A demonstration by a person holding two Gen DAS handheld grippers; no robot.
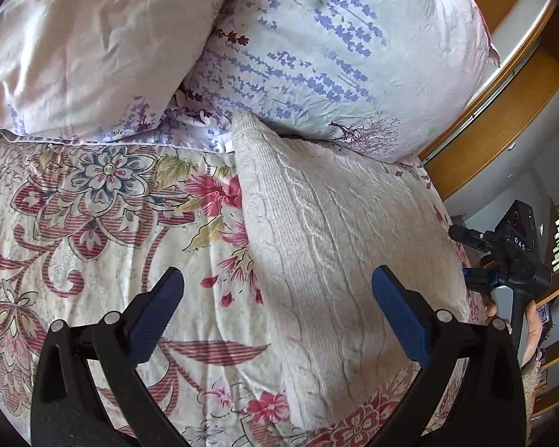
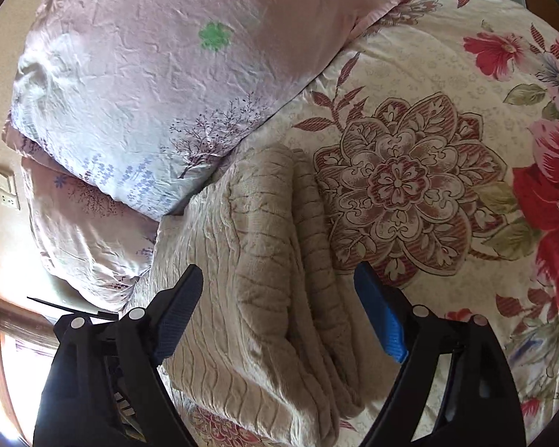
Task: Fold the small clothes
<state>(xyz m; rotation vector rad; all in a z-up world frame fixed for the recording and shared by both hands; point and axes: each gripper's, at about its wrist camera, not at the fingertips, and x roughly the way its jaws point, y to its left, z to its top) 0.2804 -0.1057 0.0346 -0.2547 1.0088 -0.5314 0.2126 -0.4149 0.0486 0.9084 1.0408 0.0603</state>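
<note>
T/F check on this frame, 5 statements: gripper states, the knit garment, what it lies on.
1. Both grippers are open. True: the left gripper and the right gripper each show spread fingers with nothing between them.
2. The beige knit garment lies on a bare wooden table. False: it lies on a floral quilt.
3. The garment's far end touches the pillow. True.
4. The left gripper clamps the garment. False: it hovers open above it.
5. The garment shows folded layers in the right wrist view. True.
</note>
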